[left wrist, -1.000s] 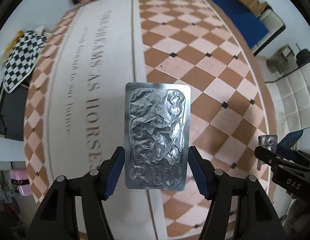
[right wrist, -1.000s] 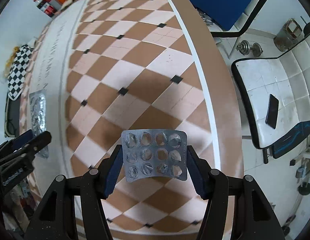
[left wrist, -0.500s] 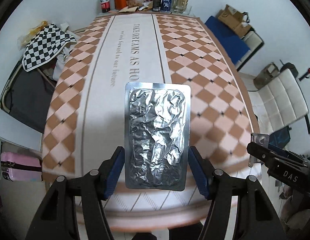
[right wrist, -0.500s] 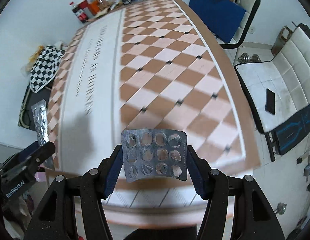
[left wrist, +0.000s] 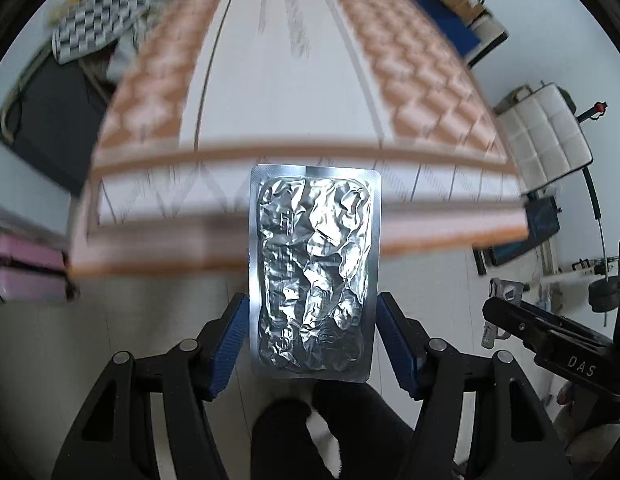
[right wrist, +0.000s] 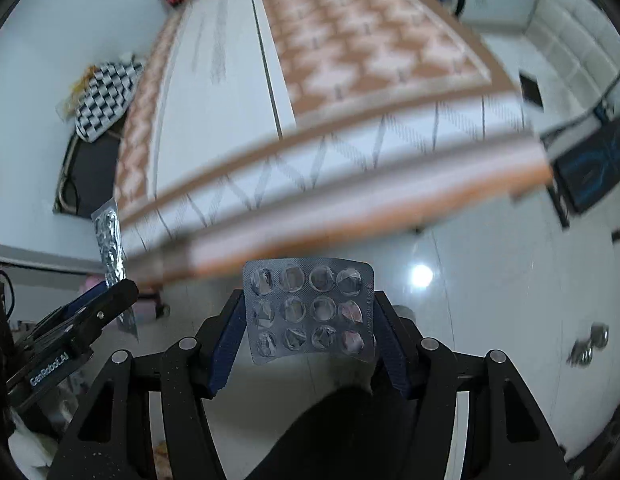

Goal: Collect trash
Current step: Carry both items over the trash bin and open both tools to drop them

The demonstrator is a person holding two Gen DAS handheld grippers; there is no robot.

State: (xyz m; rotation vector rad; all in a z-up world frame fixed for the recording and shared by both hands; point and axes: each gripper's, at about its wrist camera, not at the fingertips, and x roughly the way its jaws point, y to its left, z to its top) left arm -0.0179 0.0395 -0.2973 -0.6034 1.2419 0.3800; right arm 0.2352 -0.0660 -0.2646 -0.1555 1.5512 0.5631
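Two blister packs (left wrist: 313, 276) (right wrist: 310, 312) (crumpled foil, emptied).

Left gripper (left wrist: 313, 338) clamps crumpled foil blister sheet (left wrist: 313, 276) upright between blue pads (left wrist: 228, 348), sheet centred, top edge toward 12 o'clock. Table (left wrist: 286, 92) with checkered cloth, motion-blurred, fills 12 o'clock, its front edge behind sheet's upper part. Right gripper (left wrist: 509, 312) enters at 3–4 o'clock, small blister pack (left wrist: 503, 292) at its tip. White padded chair (left wrist: 545, 136) at 2 o'clock. Pink case (left wrist: 26, 272) at 9 o'clock. Checkered fabric (left wrist: 96, 24) at 10–11 o'clock.
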